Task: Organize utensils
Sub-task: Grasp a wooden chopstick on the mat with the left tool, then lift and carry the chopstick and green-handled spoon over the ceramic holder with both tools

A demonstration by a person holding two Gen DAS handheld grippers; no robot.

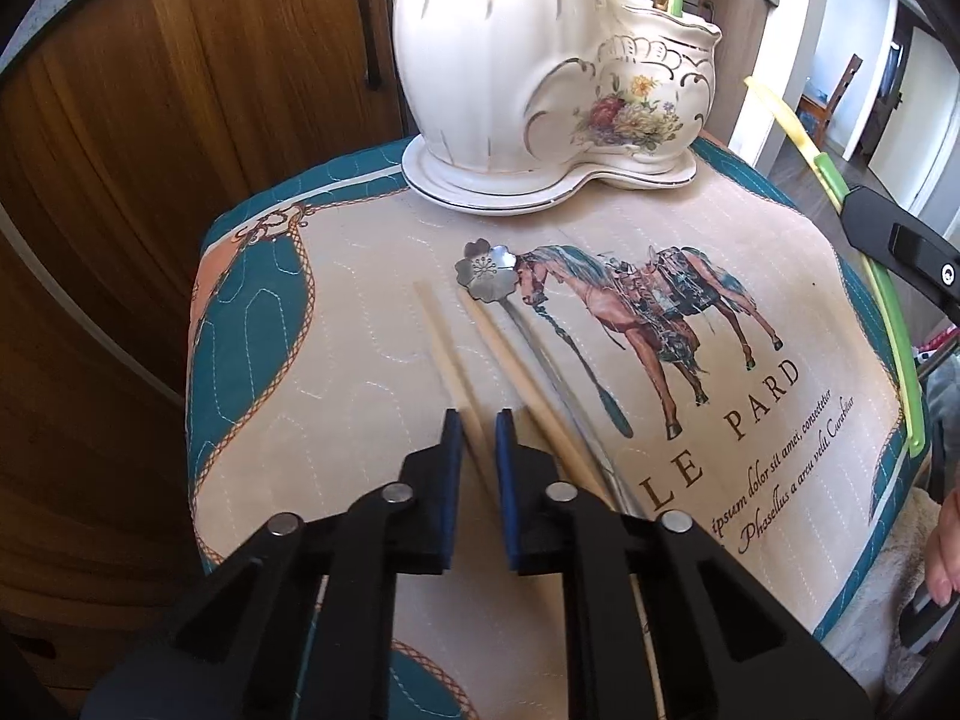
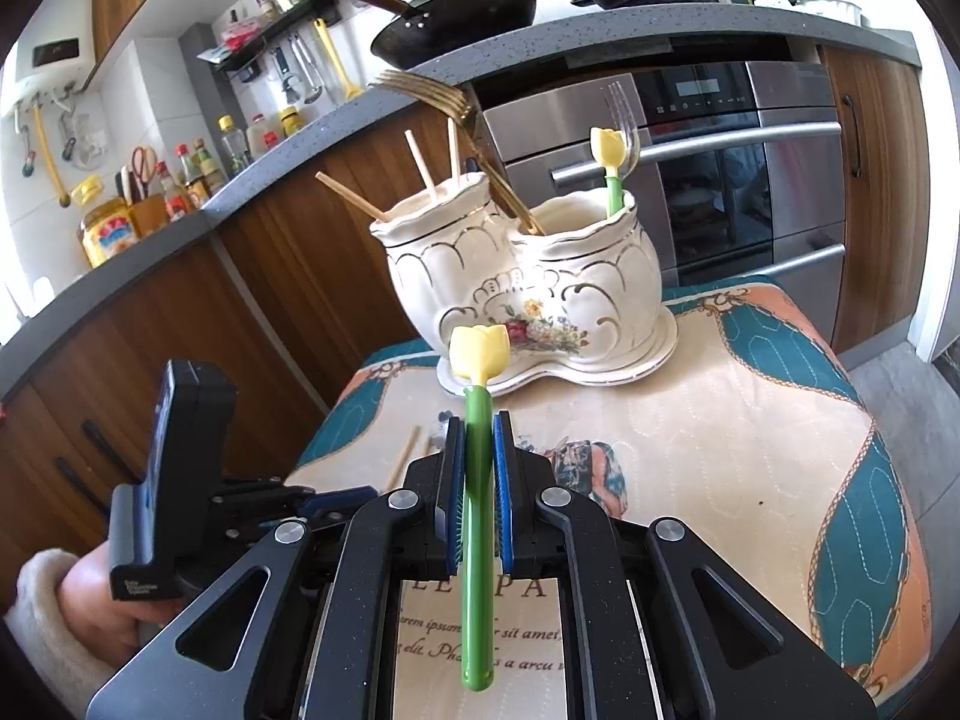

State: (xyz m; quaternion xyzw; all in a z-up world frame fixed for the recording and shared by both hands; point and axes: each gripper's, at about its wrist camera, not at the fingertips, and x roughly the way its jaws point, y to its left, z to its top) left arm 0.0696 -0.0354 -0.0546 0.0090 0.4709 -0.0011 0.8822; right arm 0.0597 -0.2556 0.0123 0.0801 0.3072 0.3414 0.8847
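- Right gripper [image 2: 478, 441] is clamped on the green stem of a tulip-topped utensil [image 2: 478, 498], whose yellow head stands upright just in front of the ceramic holder [image 2: 600, 294].
- Left gripper [image 1: 478, 438] is low over the mat with its blue pads parted; 1 pale chopstick [image 1: 447, 354] runs between them, but contact is unclear.
- Beside it lie a 2nd chopstick [image 1: 516, 366] and a flower-headed metal spoon [image 1: 487, 271], all close together.
- Printed on the quilted mat [image 1: 360, 324] beneath a horse picture: "LE PARD", then script reading "ipsum dolor sit amet".
- Holder sits at the mat's far edge; its left cup holds 3 sticks [image 2: 420, 165] and a gold fork [image 2: 432, 93], its right cup another tulip utensil [image 2: 611, 159].
- Bare mat spreads to the right of the horse; wooden cabinets [image 1: 150, 120] stand close on the left.
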